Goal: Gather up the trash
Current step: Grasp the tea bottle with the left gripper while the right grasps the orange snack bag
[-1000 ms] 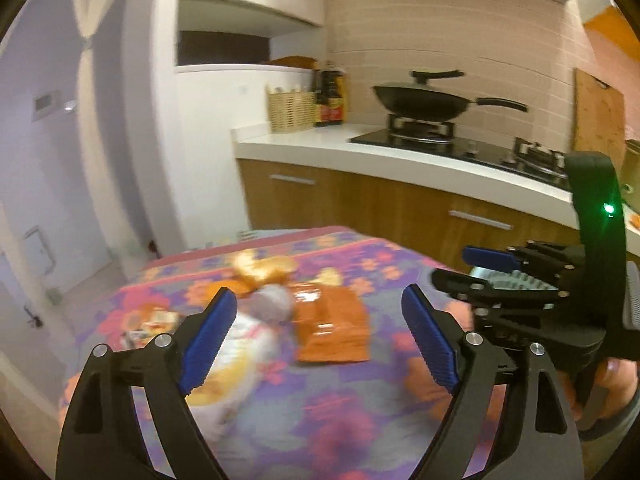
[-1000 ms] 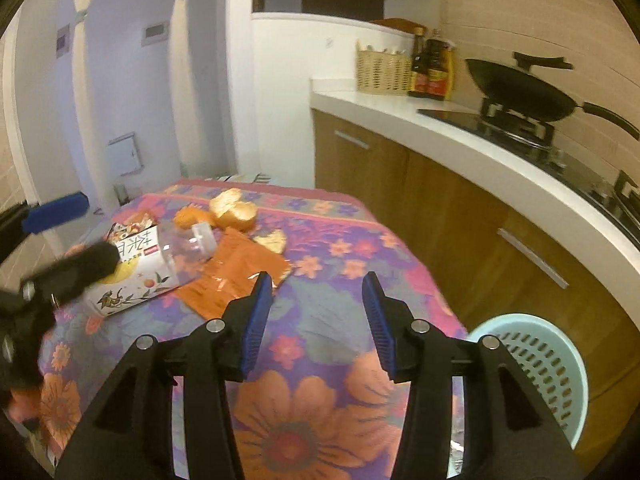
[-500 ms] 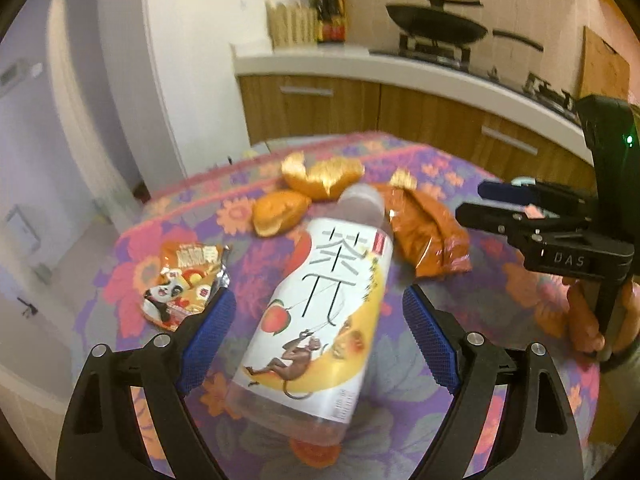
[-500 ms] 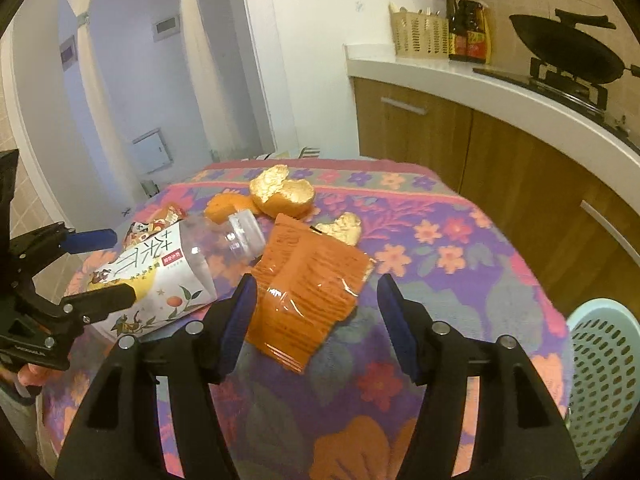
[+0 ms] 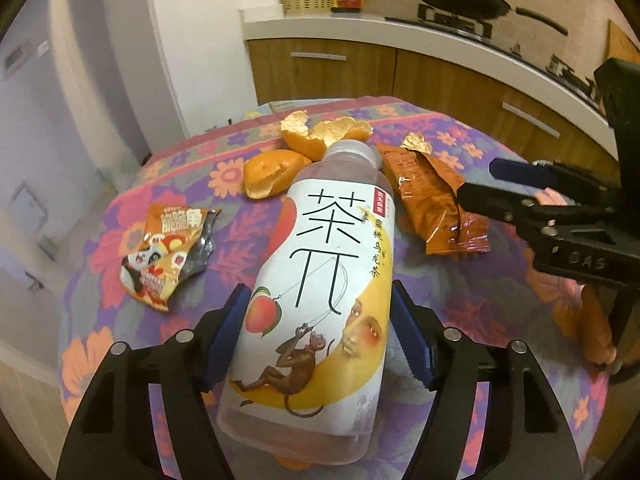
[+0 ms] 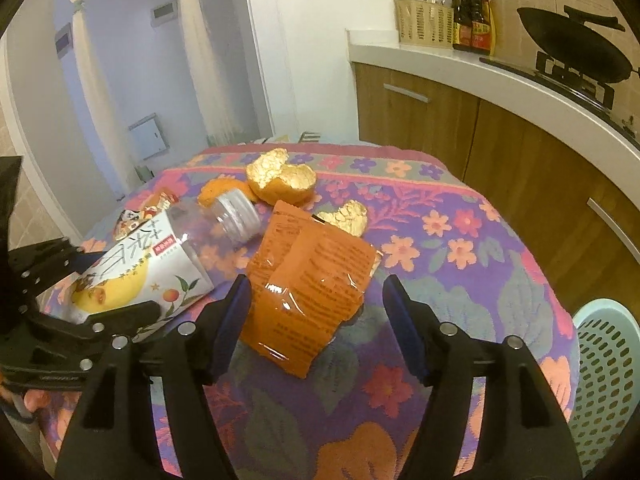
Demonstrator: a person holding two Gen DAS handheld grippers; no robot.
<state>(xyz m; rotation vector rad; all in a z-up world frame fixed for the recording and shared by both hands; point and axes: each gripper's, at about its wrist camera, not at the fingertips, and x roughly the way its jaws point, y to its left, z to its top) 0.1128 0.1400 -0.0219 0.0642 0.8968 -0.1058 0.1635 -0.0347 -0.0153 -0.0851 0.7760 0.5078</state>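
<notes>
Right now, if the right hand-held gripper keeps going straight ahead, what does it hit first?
Most likely the orange snack wrapper, lying just ahead between the open fingers of the right hand-held gripper; exact depth is unclear.

Ahead of me I see a black wok (image 6: pixel 576 46) on the stove, a woven wicker basket (image 6: pixel 424 24) beside dark sauce bottles (image 6: pixel 474 20), and wooden cabinet doors (image 6: pixel 416 108).

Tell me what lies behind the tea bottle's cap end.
Behind the tea bottle lie orange peels; its neck covers part of one. The orange wrapper sits beside it, not behind.
</notes>
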